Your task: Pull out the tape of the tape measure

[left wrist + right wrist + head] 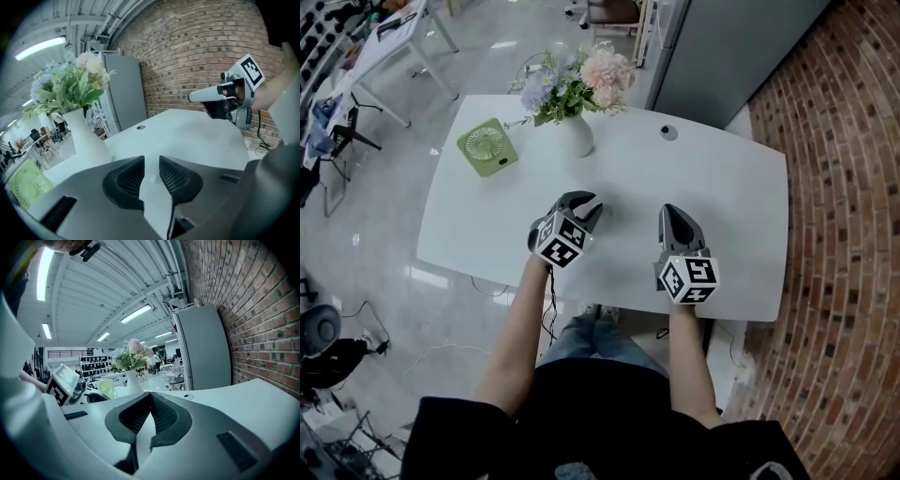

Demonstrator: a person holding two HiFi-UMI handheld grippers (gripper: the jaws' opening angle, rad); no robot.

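Oddly, tape measure in no view; small dark disc near far edge of table too small to name. I expect hard case, springy blade: hold case, pinch end hook. Left gripper jaws slightly parted, empty; right gripper pinched together, empty. Tabletop smooth, white; vase, green fan at back; brick wall alongside.

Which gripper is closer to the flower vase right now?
Left. In the head view the left gripper sits almost straight below the vase, on the person's side of it. The right gripper is farther away, off to the vase's right.
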